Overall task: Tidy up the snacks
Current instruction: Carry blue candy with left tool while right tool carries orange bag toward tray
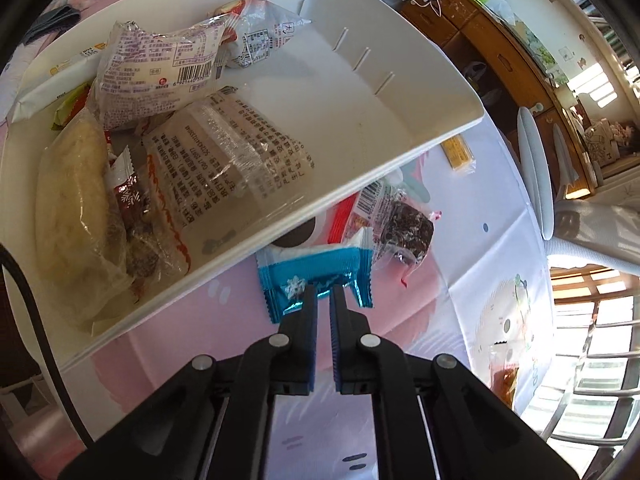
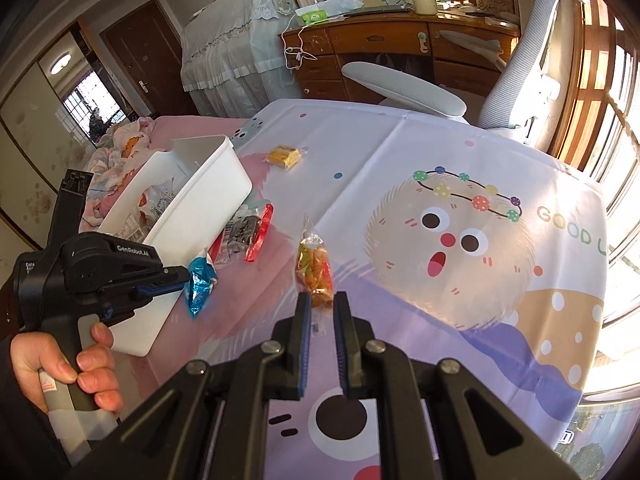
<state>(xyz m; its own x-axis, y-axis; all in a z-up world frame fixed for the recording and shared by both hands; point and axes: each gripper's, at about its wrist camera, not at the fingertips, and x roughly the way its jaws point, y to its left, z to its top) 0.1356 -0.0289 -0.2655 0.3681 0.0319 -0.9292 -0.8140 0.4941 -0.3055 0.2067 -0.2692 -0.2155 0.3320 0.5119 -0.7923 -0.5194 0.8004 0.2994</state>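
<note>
A cartoon-print cloth (image 2: 460, 168) is covering the table; a white bin (image 2: 200, 216), a yellow packet (image 2: 283, 157) and a red-edged packet (image 2: 250, 234) are lying on it.

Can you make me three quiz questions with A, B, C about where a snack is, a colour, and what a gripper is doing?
1. Where is the yellow snack?
A. on the cloth beyond the bin
B. in the bin
C. in a gripper

2. What colour is the packet in the left gripper?
A. green
B. blue
C. black

3. What is the right gripper doing?
A. standing wide open
B. gripping the bin
C. holding the orange snack

Answers:
1 A, it lies on the cloth past the white bin.
2 B, the wrapper is shiny blue.
3 C, the bag's end sits between its fingers.
</note>
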